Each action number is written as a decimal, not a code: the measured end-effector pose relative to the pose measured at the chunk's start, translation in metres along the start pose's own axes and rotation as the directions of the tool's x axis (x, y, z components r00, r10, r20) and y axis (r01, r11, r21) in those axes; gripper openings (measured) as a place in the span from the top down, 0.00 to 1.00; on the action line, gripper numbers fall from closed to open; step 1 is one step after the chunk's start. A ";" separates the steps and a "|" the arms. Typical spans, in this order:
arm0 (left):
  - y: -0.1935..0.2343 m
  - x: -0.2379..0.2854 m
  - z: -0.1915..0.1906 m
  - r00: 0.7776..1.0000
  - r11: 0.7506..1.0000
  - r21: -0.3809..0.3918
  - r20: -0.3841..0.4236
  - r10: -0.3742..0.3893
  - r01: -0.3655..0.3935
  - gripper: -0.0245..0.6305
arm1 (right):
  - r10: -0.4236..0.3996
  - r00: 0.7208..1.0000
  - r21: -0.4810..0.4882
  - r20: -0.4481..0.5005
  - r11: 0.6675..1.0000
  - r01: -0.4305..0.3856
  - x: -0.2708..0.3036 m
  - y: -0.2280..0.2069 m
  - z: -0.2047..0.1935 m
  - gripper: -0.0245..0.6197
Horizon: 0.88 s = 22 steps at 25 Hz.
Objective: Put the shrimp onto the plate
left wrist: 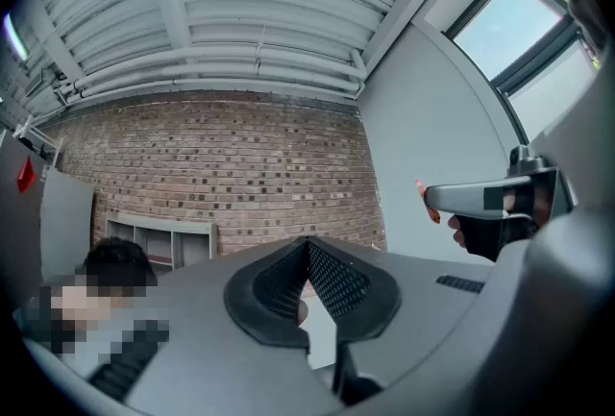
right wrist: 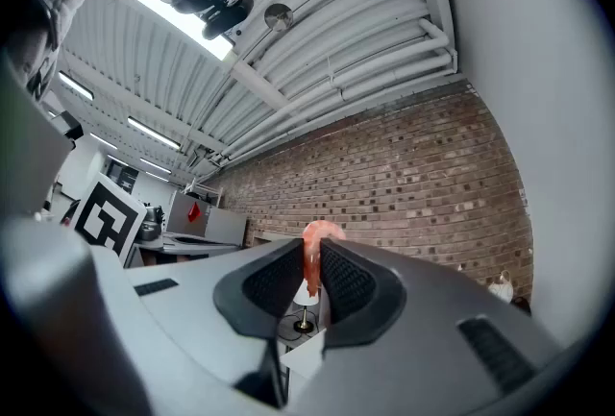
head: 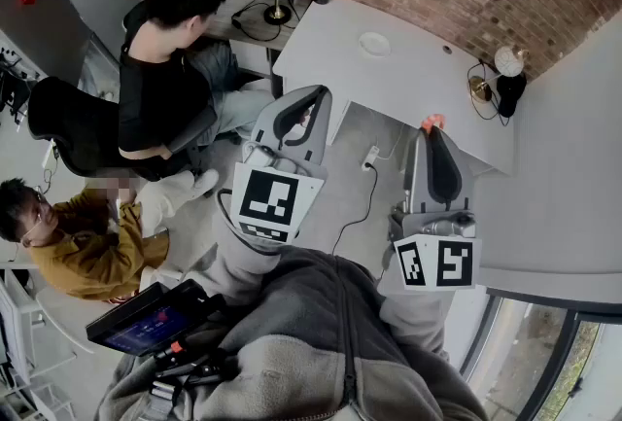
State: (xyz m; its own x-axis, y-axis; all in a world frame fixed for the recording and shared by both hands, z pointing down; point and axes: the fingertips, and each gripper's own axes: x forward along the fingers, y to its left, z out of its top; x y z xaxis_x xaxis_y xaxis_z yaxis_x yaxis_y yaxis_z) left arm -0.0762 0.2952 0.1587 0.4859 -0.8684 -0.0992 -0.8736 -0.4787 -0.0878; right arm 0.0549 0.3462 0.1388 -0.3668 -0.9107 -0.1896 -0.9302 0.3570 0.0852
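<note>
1. the right tool [right wrist: 311, 256] is clenched on the shrimp [right wrist: 316, 233]: the pink body is pinched between the two black pads, and its curled end sticks out past the tips
2. the left tool [left wrist: 307, 249] has its jaws pressed together with nothing between them; it is held up beside the right one and seems to have no part in this step
3. the plate [head: 374, 44], small and white, sits on the grey counter [head: 418, 93] in front of the brick wall, and nothing shows on it; the shrimp is well apart from it, up in the air on the person's side of the counter
4. as i judge it, the step in hand is the carry: the shrimp is picked up but not yet placed
5. the next move calls for reaching the right tool forward and a little left, tipping it down over the middle of the plate, bringing it low, and only then letting the jaws part; the plate is a small target, so a release from high up could send the shrimp onto the counter
</note>
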 end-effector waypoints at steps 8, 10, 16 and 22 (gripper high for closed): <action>-0.001 0.000 -0.004 1.000 1.000 -0.004 -0.008 -0.008 0.008 0.96 | 0.021 1.000 0.026 0.005 0.999 -0.021 -0.001 0.003 -0.002 0.87; -0.001 -0.001 -0.006 1.000 1.000 -0.004 -0.013 -0.007 0.007 0.96 | 0.017 1.000 0.027 0.000 0.999 -0.017 -0.001 0.004 -0.004 0.88; -0.006 -0.003 -0.015 0.999 0.999 -0.013 -0.035 -0.040 0.040 0.96 | 0.003 1.000 0.034 -0.023 0.999 -0.002 -0.004 -0.004 -0.015 0.88; 0.011 -0.013 -0.021 0.998 1.000 -0.010 -0.056 -0.030 0.030 0.96 | -0.033 0.998 0.056 -0.044 0.998 0.035 0.001 -0.010 -0.020 0.88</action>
State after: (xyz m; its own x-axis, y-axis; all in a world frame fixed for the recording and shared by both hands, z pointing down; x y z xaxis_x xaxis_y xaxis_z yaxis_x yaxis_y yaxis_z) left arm -0.0924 0.2983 0.1800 0.5097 -0.8594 -0.0405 -0.8590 -0.5056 -0.0808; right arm 0.0636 0.3373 0.1576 -0.3353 -0.9303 -0.1489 -0.9417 0.3357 0.0235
